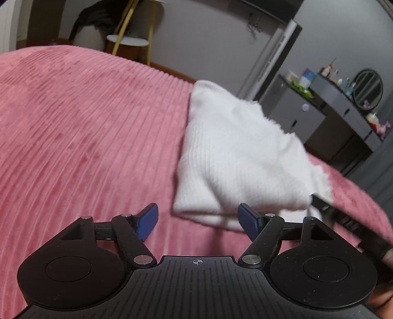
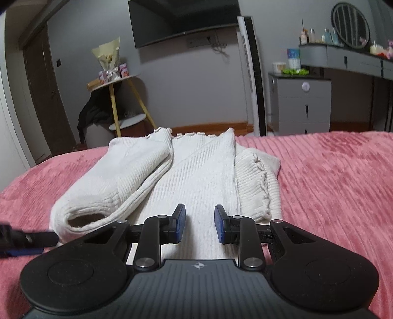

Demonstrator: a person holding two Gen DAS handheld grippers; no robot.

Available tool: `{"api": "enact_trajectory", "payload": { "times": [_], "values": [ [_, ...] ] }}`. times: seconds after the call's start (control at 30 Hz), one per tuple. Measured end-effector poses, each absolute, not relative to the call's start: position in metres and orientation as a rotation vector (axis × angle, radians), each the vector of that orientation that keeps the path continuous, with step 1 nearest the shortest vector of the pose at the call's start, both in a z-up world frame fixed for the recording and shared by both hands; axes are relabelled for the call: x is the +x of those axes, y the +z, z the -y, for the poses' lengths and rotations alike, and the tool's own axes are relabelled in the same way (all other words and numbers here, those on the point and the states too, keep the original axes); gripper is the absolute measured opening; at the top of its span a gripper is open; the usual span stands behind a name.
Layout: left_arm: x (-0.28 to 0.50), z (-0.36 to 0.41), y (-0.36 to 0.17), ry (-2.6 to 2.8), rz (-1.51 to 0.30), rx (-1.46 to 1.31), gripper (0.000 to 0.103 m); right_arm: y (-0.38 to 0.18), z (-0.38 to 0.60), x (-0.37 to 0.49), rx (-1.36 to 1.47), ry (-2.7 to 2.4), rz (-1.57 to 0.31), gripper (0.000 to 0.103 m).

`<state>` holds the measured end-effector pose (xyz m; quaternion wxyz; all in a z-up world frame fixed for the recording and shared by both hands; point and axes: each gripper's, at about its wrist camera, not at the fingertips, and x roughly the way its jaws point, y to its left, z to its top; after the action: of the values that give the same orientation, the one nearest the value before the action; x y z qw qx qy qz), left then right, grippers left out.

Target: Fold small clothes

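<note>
On the pink ribbed bedspread lies the white knit garment, partly folded, with one sleeve laid across its left side and the cuff opening facing my right wrist camera. From that view I see my right gripper low over the near end of the garment, its blue pads a narrow gap apart with the knit running beneath and between them; I cannot tell whether they pinch the cloth or only hover over it. My left wrist view gives what the right does not: the left gripper with its jaws spread wide and nothing between them, over the bedspread just beside the garment's near folded edge, which looks blurred and rumpled there. The right view, in turn, catches the tip of the left gripper at the picture's left edge, near the sleeve cuff. Behind the bed I see a wall-mounted television, a yellow-legged side table with a wrapped bouquet, and a grey dresser. A tall white panel carries vertical lettering, too small for me to read.
</note>
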<state>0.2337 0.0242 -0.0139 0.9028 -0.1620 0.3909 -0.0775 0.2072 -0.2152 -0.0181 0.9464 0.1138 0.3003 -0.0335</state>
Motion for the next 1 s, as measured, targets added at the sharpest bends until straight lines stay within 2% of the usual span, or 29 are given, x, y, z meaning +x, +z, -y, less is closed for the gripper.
{"api": "enact_trajectory", "payload": {
  "times": [0.13,0.27,0.37,0.47,0.63,0.67,0.7,0.73,0.83,1.0],
  "values": [
    [0.228,-0.033,-0.018,-0.126,-0.763,-0.32,0.081,-0.011,0.224,0.215,0.401,-0.01,-0.646,0.026],
    [0.228,-0.045,-0.022,-0.118,-0.768,-0.353,0.081,-0.013,0.224,0.239,0.558,0.089,-0.728,0.034],
    [0.23,-0.048,-0.022,-0.124,-0.761,-0.376,0.081,-0.013,0.223,0.263,0.641,0.122,-0.754,0.036],
    [0.232,-0.044,-0.025,-0.135,-0.763,-0.345,0.082,-0.015,0.22,0.29,0.707,0.159,-0.793,0.057],
    [0.232,-0.036,-0.027,-0.154,-0.76,-0.294,0.083,-0.029,0.208,0.327,0.741,0.181,-0.885,0.057],
    [0.232,-0.036,-0.027,-0.154,-0.761,-0.294,0.083,-0.032,0.206,0.331,0.749,0.176,-0.897,0.05],
    [0.232,-0.036,-0.027,-0.152,-0.76,-0.297,0.083,-0.033,0.205,0.333,0.743,0.161,-0.895,0.027],
    [0.231,-0.037,-0.026,-0.151,-0.76,-0.304,0.083,-0.032,0.203,0.335,0.716,0.156,-0.896,0.02],
    [0.23,-0.04,-0.024,-0.141,-0.749,-0.336,0.083,-0.016,0.188,0.331,0.551,0.153,-0.854,0.015],
    [0.23,-0.042,-0.022,-0.178,-0.748,-0.372,0.086,0.032,0.165,0.293,0.148,0.074,-0.622,0.014]
  ]
}}
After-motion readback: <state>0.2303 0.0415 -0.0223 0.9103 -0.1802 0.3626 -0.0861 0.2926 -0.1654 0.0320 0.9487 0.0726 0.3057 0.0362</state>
